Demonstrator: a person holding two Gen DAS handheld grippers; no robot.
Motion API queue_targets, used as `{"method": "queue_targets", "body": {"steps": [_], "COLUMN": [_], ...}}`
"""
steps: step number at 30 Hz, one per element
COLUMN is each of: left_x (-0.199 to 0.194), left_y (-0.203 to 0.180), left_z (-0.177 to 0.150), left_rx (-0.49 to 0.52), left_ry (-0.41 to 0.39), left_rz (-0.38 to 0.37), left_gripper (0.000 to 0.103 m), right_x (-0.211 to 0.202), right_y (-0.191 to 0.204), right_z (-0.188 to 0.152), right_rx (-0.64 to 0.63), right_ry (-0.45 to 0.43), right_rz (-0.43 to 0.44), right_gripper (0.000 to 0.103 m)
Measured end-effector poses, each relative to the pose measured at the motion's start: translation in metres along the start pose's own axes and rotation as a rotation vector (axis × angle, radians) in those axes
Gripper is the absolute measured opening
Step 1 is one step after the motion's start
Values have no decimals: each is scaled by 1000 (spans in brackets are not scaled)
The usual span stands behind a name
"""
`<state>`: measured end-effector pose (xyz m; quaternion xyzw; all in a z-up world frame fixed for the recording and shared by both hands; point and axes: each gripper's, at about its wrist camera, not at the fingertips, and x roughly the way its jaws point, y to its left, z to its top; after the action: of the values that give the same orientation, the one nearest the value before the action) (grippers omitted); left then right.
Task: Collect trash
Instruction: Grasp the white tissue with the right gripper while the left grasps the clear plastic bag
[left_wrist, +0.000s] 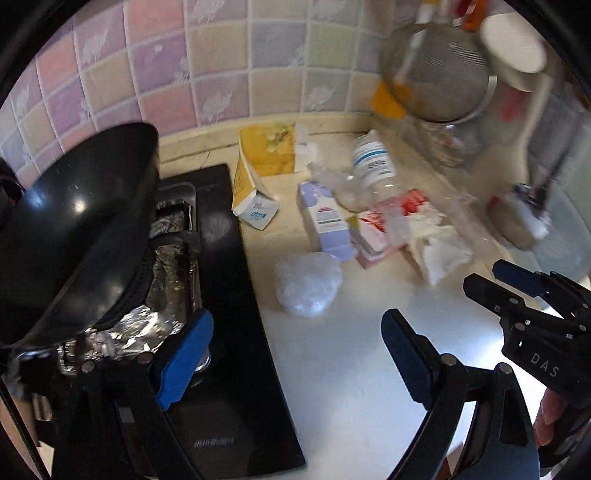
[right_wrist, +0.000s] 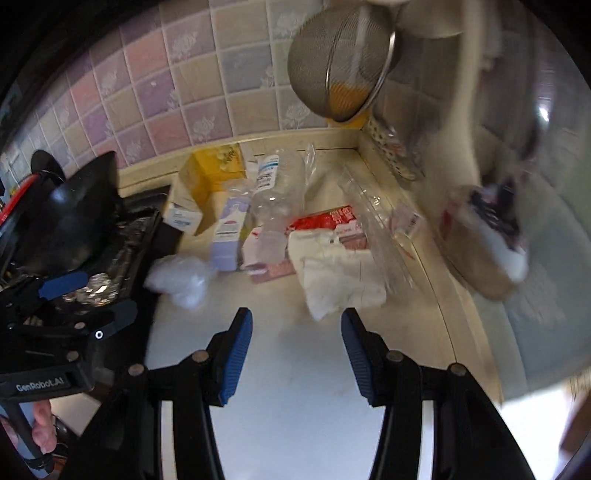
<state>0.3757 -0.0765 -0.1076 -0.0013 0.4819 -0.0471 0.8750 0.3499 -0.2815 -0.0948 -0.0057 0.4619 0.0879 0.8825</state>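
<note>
A: What do you see, going from the left?

B: A black pan (left_wrist: 77, 221) sits on a stove (left_wrist: 236, 369) with shiny foil under it. Next to the stove is the counter (left_wrist: 351, 369), and the trash is piled at its back, near the tiled wall.

A: What trash?

B: A yellow box (left_wrist: 258, 166), a crumpled clear bag (left_wrist: 308, 284), a purple carton (left_wrist: 325, 221), an empty bottle (left_wrist: 373, 162), a red and pink wrapper (left_wrist: 373, 236), and a white tissue (left_wrist: 439, 247).

A: Is any of it picked up?

B: No. All of it lies on the counter. I think the job has only begun, and every piece is left to do.

A: Where are the hands?

B: The left gripper (left_wrist: 295, 362) tips down over the stove edge, near the clear bag. Its jaws are spread wide, with nothing in them. The right gripper (right_wrist: 295, 354) tips down too, just in front of the white tissue. Its jaws are about half open and empty.
</note>
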Motion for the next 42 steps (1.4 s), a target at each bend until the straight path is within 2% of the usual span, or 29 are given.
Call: {"method": "queue_targets", "body": {"steps": [5,9,19,20,21,22,24,25,27,31,37,42], "left_x": [38,61,96,98,101,103,107,108,108,102,85,52], "left_y": [7,13,11,11,11,11,11,11,11,4,-6,-11], "left_z": [12,18,24,25,27,28,29,29,29,29,26,14], "left_rx": [-37,-58,-48,-52,-55,-57,-59,-62,-63,-37,-5,25], "left_ry": [31,60,98,99,99,99,105,108,102,72,42,21], "left_rz": [11,-16,-52,-57,-61,-67,-78,-84,-88,-98,-122,-151], "left_gripper": [91,91,91,90,84,80,60,53,47,38,34,33], "right_x": [43,71,105,107,108,108,107,105,100,90,62,34], "right_y": [2,9,19,21,21,21,18,15,10,1,-8,-8], "right_z": [14,16,14,14,14,15,15,16,18,19,17,8], "right_rx": [-63,-110,-196,-201,-201,-199,-193,-177,-154,-106,-29,24], "right_ry": [24,56,28,30,26,22,13,8,-9,-22,-40,-50], "right_rz": [-46,-113,-284,-293,-300,-306,-330,-313,-297,-264,-161,-63], "right_gripper": [50,50,51,51,50,42,32,27,23,20,17,17]}}
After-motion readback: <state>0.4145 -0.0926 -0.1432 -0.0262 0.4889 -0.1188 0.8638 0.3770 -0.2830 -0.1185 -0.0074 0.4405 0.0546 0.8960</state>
